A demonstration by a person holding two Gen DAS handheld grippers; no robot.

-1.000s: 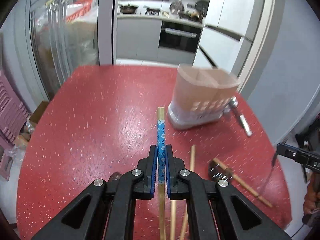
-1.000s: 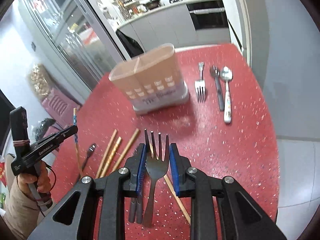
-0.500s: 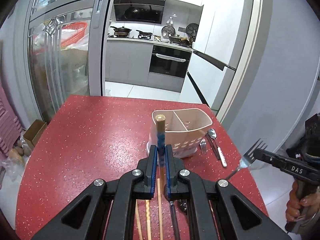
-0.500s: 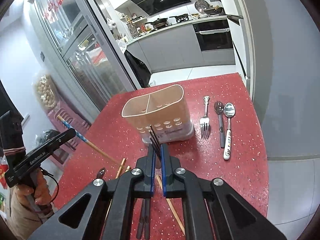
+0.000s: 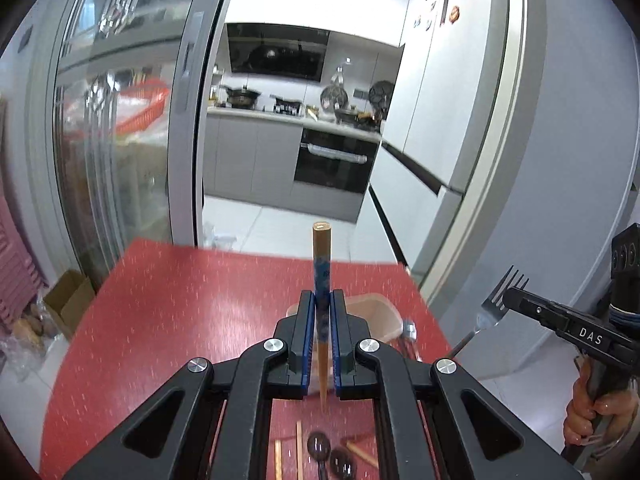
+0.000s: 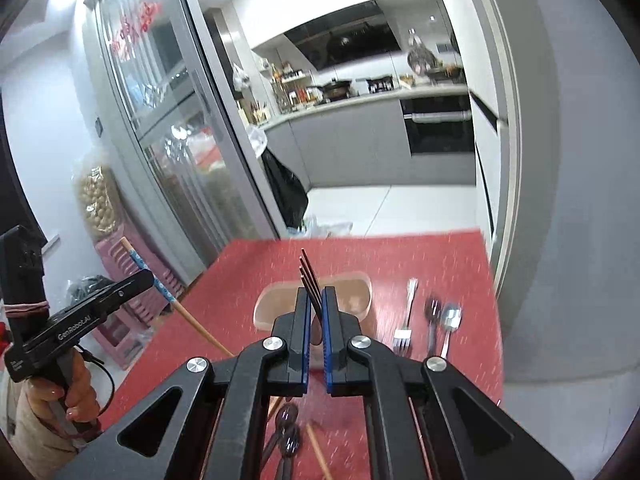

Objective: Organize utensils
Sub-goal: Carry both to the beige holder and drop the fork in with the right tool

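Observation:
My left gripper is shut on a wooden chopstick with a blue patterned band, held upright above the red table. My right gripper is shut on a metal fork, seen edge-on with tines up. The beige two-part utensil holder stands just beyond both grippers, partly hidden; its rim shows in the left wrist view. The right gripper and fork show at the right of the left wrist view. The left gripper and chopstick show at the left of the right wrist view.
A fork, a dark spoon and a silver spoon lie right of the holder. Loose chopsticks and dark spoons lie on the table under the grippers. The table's far edge meets the kitchen floor.
Both grippers have lifted and tilted up, carrying the chopstick and the fork higher above the table. The holder now sits low, behind the fingers. The right gripper closed on the fork a second ago.

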